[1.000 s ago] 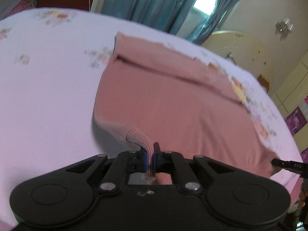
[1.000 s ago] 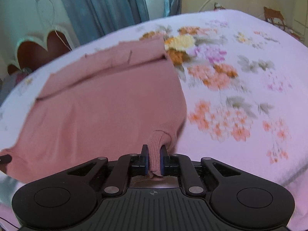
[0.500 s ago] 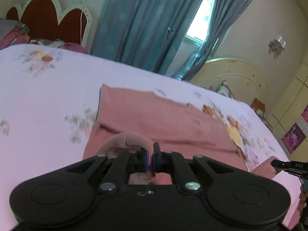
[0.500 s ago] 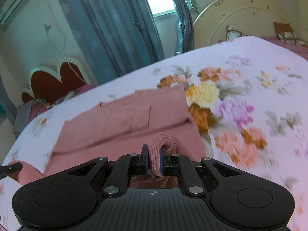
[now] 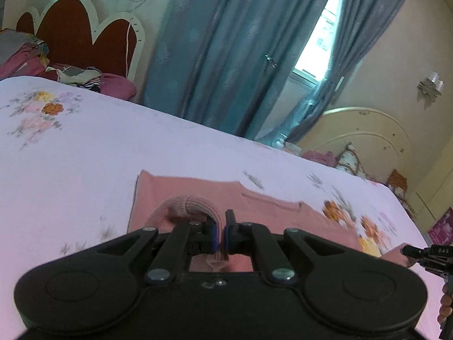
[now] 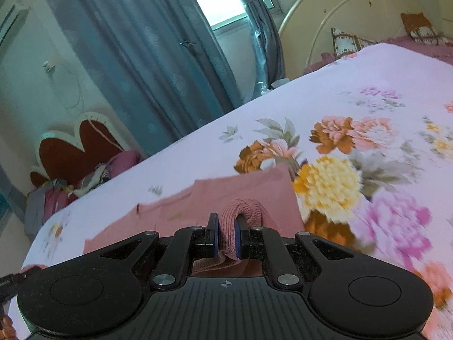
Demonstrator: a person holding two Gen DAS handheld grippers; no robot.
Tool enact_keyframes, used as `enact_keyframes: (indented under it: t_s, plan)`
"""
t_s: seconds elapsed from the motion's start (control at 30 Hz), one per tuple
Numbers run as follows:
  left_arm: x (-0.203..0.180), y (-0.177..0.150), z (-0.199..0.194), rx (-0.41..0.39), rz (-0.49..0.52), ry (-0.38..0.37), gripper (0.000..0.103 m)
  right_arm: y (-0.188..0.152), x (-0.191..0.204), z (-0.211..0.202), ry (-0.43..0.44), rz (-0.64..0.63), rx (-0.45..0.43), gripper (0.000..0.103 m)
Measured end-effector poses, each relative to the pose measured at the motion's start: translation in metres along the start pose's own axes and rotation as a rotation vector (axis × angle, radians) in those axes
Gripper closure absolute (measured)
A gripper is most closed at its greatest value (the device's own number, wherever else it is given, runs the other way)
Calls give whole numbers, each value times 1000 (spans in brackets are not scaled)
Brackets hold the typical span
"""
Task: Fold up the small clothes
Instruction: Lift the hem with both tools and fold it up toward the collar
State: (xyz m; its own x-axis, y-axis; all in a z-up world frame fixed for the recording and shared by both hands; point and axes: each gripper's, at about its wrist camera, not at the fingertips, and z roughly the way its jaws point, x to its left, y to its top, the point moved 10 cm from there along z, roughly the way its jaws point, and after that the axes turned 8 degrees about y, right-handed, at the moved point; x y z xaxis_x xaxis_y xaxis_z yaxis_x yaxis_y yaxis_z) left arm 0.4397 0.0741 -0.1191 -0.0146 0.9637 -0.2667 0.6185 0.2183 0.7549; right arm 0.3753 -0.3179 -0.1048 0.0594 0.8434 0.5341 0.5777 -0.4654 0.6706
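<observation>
Since a second ago both grippers carried the near hem of the dusty-pink ribbed knit garment [image 5: 266, 206] up and over toward its far edge; fold about half done. Left gripper [image 5: 220, 231] fingers clamped on a ribbed corner; right gripper [image 6: 226, 233] likewise. Garment lies on the floral lilac bedsheet [image 5: 85, 147], its flat far part just beyond the fingers.

A bed [image 5: 85, 153] in a pale, flower-printed sheet carries a pink knitted garment [image 5: 181, 195] lying flat near the front; crumpled clothes [image 5: 73, 78] sit at its far left.
</observation>
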Motion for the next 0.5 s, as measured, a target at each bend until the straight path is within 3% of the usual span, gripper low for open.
enact_keyframes:
  t_s: [0.23, 0.5]
  plan:
    - [9, 26, 72, 29, -29, 81, 98, 28, -25, 79, -33, 93, 30, 93]
    - [14, 10, 136, 130, 69, 165, 97, 23, -60, 145, -84, 175, 106, 92]
